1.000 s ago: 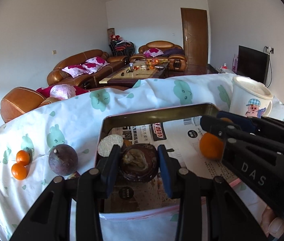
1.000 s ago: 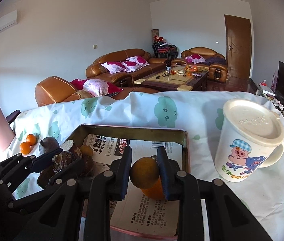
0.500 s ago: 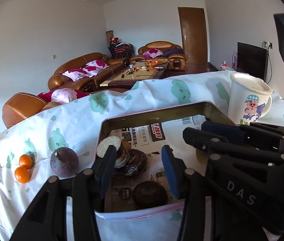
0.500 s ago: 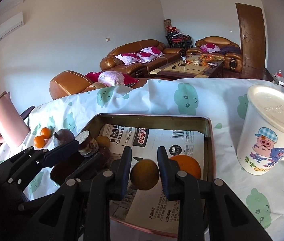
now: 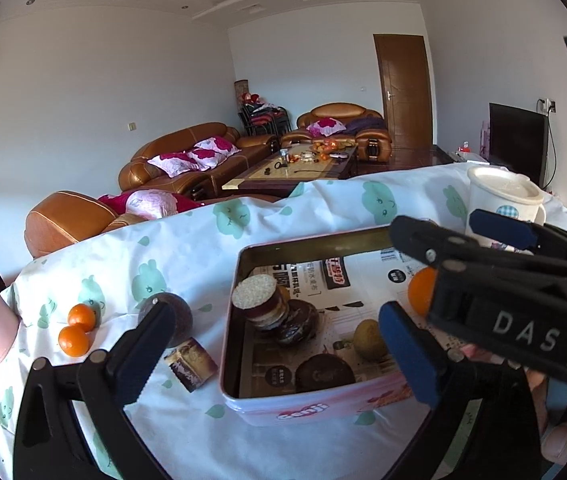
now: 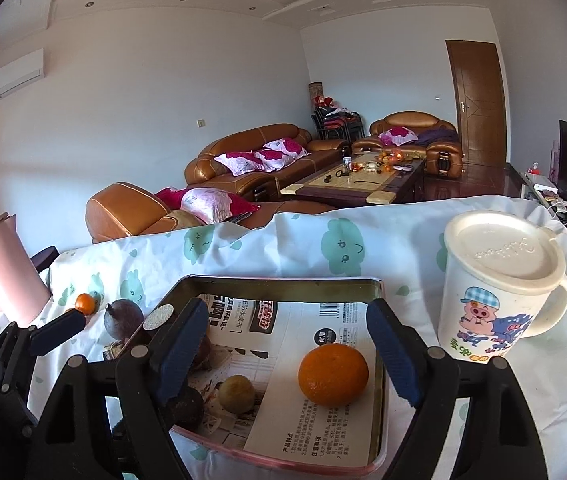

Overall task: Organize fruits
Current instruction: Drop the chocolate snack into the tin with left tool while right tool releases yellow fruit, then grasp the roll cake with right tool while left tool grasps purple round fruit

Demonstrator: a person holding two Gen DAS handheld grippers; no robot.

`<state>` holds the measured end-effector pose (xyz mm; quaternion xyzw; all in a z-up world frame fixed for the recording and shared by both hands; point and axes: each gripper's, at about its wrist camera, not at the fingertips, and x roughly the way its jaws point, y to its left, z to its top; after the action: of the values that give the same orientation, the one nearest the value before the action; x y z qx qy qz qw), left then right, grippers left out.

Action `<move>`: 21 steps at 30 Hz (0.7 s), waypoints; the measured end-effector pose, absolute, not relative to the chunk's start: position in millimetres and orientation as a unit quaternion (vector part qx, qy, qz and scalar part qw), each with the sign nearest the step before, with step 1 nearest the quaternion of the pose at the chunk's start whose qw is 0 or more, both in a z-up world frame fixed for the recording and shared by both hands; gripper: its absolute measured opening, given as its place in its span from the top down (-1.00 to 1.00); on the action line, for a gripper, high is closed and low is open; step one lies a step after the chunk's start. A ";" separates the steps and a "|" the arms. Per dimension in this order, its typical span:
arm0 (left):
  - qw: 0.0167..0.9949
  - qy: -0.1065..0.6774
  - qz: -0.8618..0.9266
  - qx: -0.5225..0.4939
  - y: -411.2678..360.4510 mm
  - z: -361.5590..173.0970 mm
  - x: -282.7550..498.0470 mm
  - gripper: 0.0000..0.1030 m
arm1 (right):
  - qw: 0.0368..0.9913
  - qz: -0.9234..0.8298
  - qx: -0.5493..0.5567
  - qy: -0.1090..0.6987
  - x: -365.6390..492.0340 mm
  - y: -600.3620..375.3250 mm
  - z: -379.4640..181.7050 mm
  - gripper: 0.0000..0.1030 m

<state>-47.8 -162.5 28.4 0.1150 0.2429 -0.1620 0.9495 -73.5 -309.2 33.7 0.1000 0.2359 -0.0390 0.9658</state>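
— Sunlit living room, cloth-covered table (image 6: pixel 411 236): why do we hover over the tin (image 6: pixel 283 282)?
— Our fruit lies inside it: orange (image 6: pixel 333 374) and brownish fruit (image 6: pixel 237 393) on the newspaper lining.
— Both grippers?
— Left gripper (image 5: pixel 271 344) and right gripper (image 6: pixel 283 354) hold nothing, fingers apart; two small oranges (image 5: pixel 77 328) and a dark fruit (image 5: pixel 175 318) wait outside.

Left gripper (image 5: pixel 271 344) with jaws spread wide and nothing between them, right gripper (image 6: pixel 287 348) equally wide and empty, its black body crossing just right of the left one — both level, pointing forward
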 end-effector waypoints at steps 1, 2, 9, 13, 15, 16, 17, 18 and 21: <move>0.951 0.243 -0.157 0.112 -158.9 28.4 -47.3 -1.00 | 0.967 -0.043 0.101 0.232 -74.8 -309.8 34.1 -0.60; 0.952 0.244 -0.152 0.107 -154.5 28.5 -46.8 -1.00 | 0.967 -0.046 0.102 0.227 -76.0 -311.2 33.9 -0.60; 0.957 0.250 -0.123 0.083 -126.2 29.3 -46.0 -1.00 | 0.969 -0.068 0.102 0.216 -81.8 -310.4 30.2 -0.60; 0.959 0.249 -0.111 0.078 -113.0 30.0 -48.6 -1.00 | 0.971 -0.083 0.092 0.204 -88.5 -306.6 32.6 -0.60; 0.959 0.250 -0.106 0.076 -106.0 29.6 -49.4 -1.00 | 0.971 -0.093 0.091 0.200 -91.9 -305.1 33.5 -0.60; 0.959 0.251 -0.105 0.076 -102.3 29.2 -49.1 -1.00 | 0.971 -0.098 0.091 0.200 -93.5 -304.1 33.6 -0.60; 0.959 0.252 -0.104 0.075 -99.4 28.7 -49.1 -1.00 | 0.970 -0.103 0.091 0.199 -96.1 -303.4 33.6 -0.60; 0.959 0.253 -0.101 0.076 -96.1 28.1 -49.0 -1.00 | 0.970 -0.107 0.091 0.197 -98.4 -302.5 33.8 -0.60; 0.959 0.255 -0.094 0.079 -84.8 26.8 -48.9 -1.00 | 0.969 -0.119 0.088 0.196 -104.4 -297.5 34.7 -0.60</move>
<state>-48.9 -84.8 26.8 0.0792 0.2547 -0.0936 0.9592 -104.4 -297.5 34.7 0.0878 0.1962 -0.1185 0.9694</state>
